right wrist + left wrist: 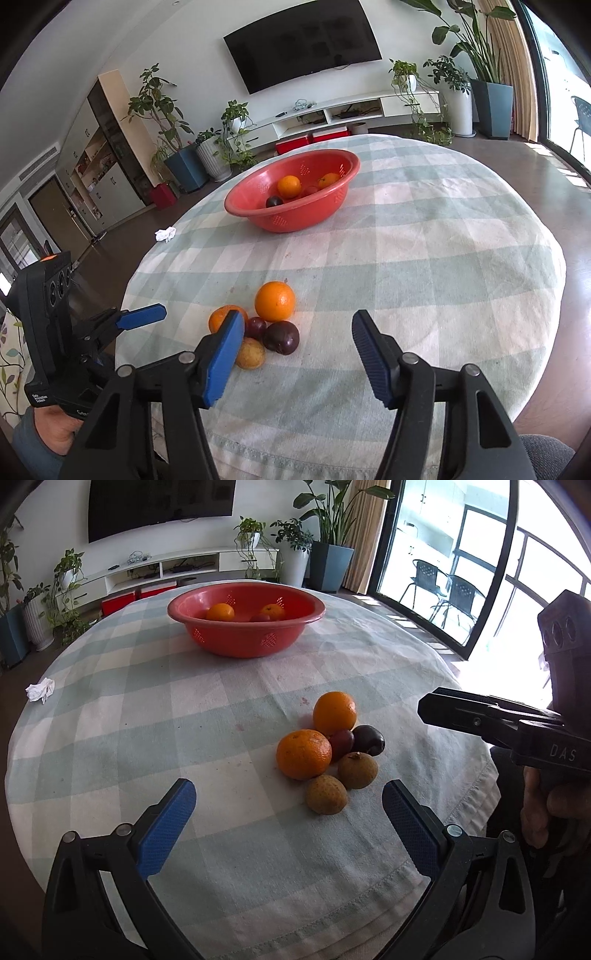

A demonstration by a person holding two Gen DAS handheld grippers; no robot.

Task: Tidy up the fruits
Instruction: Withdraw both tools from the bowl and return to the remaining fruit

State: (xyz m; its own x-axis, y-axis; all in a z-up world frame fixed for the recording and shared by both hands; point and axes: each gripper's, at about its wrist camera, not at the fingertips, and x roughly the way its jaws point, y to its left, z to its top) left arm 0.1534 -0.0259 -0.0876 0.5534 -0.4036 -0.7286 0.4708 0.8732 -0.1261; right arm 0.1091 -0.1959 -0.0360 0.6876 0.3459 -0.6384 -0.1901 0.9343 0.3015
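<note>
My left gripper (288,799) hangs low over the near edge of the round table with the pale green-and-white checked cloth (147,709), its blue-padded fingers (168,825) spread wide apart with nothing between them. Just ahead of it lies the loose cluster of fruit: a large dimpled orange (304,754) at the left, a smoother round orange (335,712) behind it, a small dark red plum (341,744) and a dark purple plum (368,740) pressed together between them, and two brownish rough-skinned round fruits (357,770) (326,795) nearest me, all touching or nearly so.

My right gripper (297,334) is also held wide apart and empty, hovering just to the right of the same pile; from its camera the left finger pad (225,360) covers part of the dimpled orange and one brown fruit.

Well beyond the cluster, toward the far side of the table, sits the coral-red perforated plastic basin (245,642). Inside it, the right wrist view shows two oranges (289,186), a dark plum (274,201) and a small red fruit (310,190). A crumpled white tissue (40,689) lies near the table's left edge.
</note>
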